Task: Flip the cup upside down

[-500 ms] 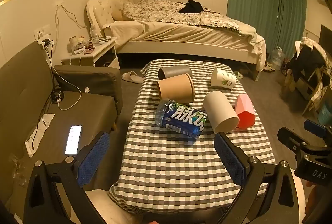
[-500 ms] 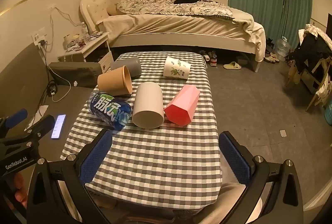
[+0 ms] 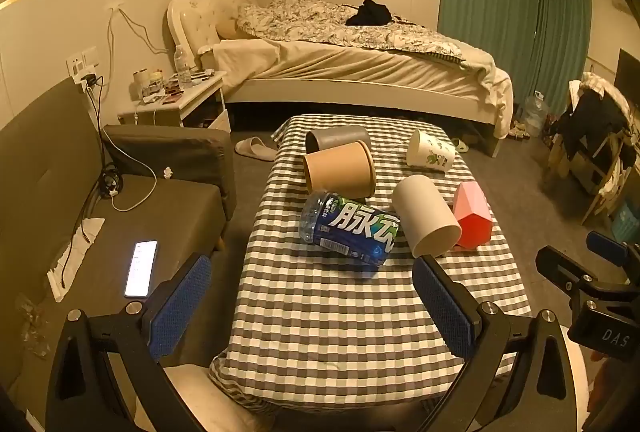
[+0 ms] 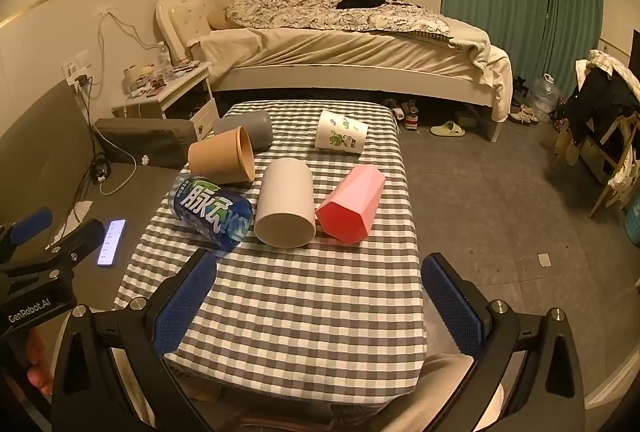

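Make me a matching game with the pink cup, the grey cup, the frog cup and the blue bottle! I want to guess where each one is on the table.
Things:
1. pink cup
2. grey cup
3. frog cup
4. blue bottle

Places:
A. far end, alone near the right edge
B. beside the white cup, on its right
C. behind the brown cup, far left
D. beside the white cup, on its left

Pairs: 1-B, 2-C, 3-A, 4-D

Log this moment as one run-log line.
left gripper: open, empty | right gripper: open, empty | white cup, pink cup: on sides, checkered table | flip: not begun
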A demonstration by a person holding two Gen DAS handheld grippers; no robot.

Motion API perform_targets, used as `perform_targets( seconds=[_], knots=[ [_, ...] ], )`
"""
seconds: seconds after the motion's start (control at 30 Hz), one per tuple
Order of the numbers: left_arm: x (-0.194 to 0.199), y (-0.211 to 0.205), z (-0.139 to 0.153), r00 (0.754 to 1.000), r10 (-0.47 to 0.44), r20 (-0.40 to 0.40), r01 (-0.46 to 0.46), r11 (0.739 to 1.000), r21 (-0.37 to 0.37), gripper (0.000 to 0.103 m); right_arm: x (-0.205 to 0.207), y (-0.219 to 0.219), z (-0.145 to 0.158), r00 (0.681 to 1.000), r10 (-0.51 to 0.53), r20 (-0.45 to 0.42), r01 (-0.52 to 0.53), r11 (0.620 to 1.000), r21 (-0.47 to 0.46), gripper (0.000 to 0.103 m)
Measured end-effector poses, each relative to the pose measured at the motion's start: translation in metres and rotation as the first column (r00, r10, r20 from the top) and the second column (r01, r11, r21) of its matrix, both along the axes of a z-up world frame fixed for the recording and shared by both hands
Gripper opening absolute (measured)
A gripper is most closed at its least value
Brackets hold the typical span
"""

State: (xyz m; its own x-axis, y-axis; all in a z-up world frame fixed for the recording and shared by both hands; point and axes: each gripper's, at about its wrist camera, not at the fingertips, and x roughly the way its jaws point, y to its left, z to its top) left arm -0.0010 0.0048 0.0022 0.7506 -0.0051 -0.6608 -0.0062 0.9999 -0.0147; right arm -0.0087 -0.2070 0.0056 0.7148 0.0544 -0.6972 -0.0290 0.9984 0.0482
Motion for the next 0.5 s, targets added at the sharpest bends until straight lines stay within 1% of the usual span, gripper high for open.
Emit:
perform_targets(
  seconds=[0.23, 0.5],
  knots=[
    [0.0001, -0.0018, -0.0011, 1.000, 0.002, -0.001, -0.002, 1.000, 0.006, 0.103, -0.0029, -0.0011, 0.0027, 1.000, -0.002, 0.000, 0.002, 1.000, 0.000, 0.103],
    [-0.0012, -0.0032, -0.0011, 1.000, 0.002, -0.002, -0.002, 1.000, 0.010, 0.103, -0.0021, 0.0002, -0.0008, 1.000, -0.005, -0.005, 0.005, 1.000, -0.006, 0.103]
  ],
)
